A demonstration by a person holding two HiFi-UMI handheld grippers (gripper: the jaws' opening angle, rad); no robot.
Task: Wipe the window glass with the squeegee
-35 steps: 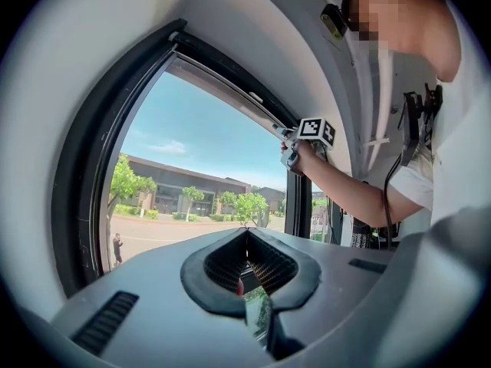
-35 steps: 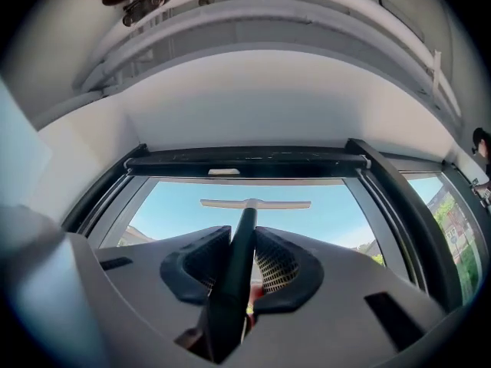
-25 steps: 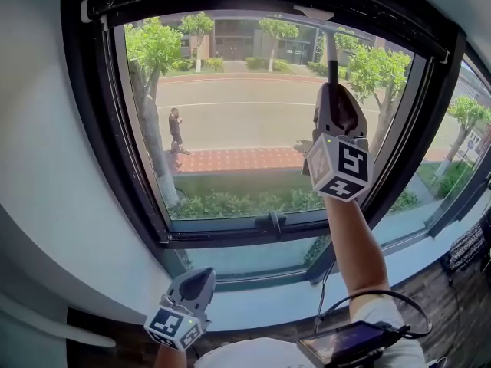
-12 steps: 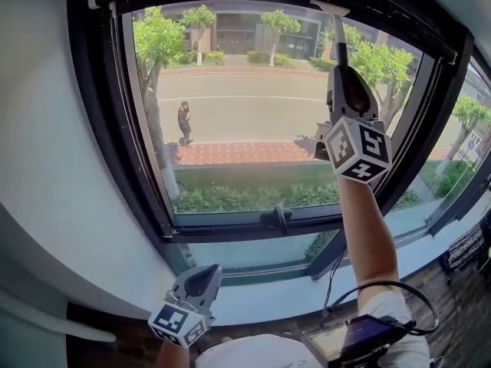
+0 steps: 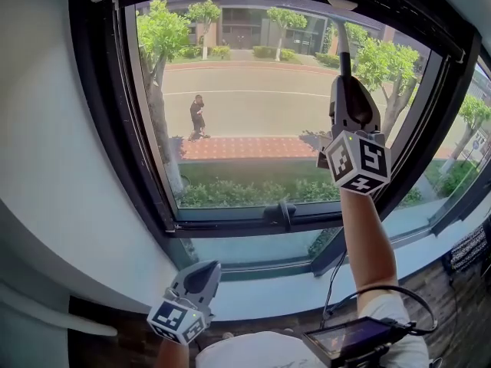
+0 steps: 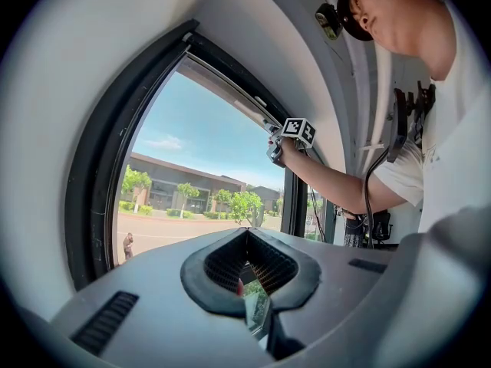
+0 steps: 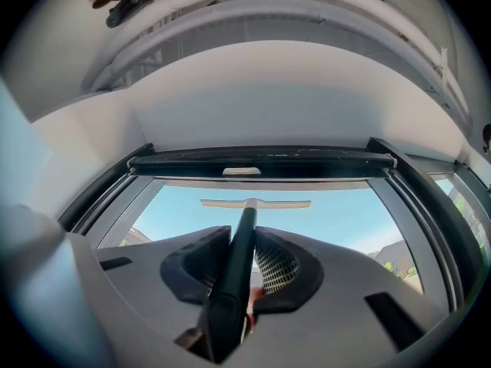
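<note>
The window glass (image 5: 253, 121) sits in a black frame (image 5: 107, 129). High on the pane, my right gripper (image 5: 343, 79) is shut on the squeegee's black handle (image 5: 341, 52). The handle points upward. The squeegee's pale blade (image 5: 337, 2) lies just under the top of the frame. In the right gripper view the handle (image 7: 234, 274) runs between the two pads up to the blade (image 7: 255, 203), which lies level across the glass. My left gripper (image 5: 201, 271) hangs low near the sill, shut on nothing. In its own view the left gripper (image 6: 247, 232) has its tips together.
A black window handle (image 5: 282, 213) sits on the lower frame rail. Below it runs a pale sill (image 5: 261, 297). A white wall (image 5: 46, 167) stands at the left and another pane (image 5: 453, 167) at the right. A device with a cable (image 5: 349, 340) hangs at the person's waist.
The right gripper and squeegee stay near the top of the glass while the view shifts slightly. A pedestrian outside has walked to the right. The left gripper has barely moved.
</note>
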